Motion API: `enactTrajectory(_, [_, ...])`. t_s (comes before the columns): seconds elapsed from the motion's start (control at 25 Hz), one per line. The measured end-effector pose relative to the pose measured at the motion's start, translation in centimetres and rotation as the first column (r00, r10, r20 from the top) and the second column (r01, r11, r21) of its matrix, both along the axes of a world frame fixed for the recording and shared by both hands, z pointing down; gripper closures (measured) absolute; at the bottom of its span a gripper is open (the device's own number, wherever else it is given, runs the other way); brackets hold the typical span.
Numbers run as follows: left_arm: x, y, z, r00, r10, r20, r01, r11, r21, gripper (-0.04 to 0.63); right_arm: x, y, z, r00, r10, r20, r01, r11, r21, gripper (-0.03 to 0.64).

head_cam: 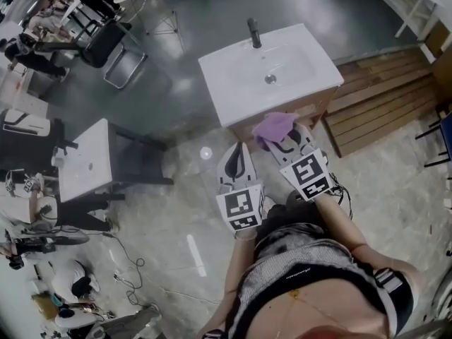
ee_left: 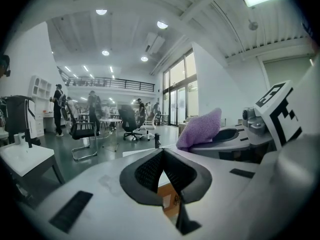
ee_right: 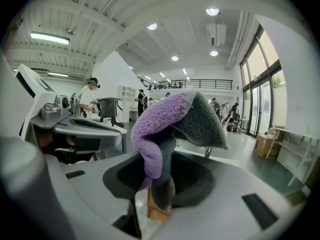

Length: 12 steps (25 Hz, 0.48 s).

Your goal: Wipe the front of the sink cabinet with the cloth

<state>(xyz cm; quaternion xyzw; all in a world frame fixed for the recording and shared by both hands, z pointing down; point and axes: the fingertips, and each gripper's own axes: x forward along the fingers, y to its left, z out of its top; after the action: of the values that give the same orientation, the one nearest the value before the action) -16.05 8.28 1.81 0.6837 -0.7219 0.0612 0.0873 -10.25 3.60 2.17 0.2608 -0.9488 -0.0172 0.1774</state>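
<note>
Your right hand-held gripper (ee_right: 158,191) is clamped on the purple cloth (ee_right: 165,129), which sits bunched just in front of the sink cabinet (head_cam: 311,111), near its top edge. The cloth looks soft, light and floppy, so gripping a thick fold should hold. Your left hand-held gripper (ee_left: 165,174), just short of the cabinet, has its jaws together, empty.
</note>
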Motion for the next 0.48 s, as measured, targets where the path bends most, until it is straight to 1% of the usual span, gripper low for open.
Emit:
enactTrajectory(0.16, [-0.4,0.0,0.4,1.000,-0.009,-0.010,0.009,1.000,-0.009,0.595,0.7,-0.5,0.4,1.000,0.023,-0.011,-0.023,1.000,-0.008,0.439])
enactTrajectory(0.28, [-1.0,-0.2,0.6,0.999,-0.035,-0.018,0.035,0.999,-0.017,0.595,1.2,-1.2,0.3,0.999,0.029,-0.021,-0.029,1.000,-0.010,0.439])
enactTrajectory(0.48, [-1.2,-0.6,0.6,0.996,-0.083,-0.016,0.082,0.996,-0.042,0.595,1.8,-2.8,0.2,1.000,0.002,-0.031,-0.003,1.000,-0.023,0.439])
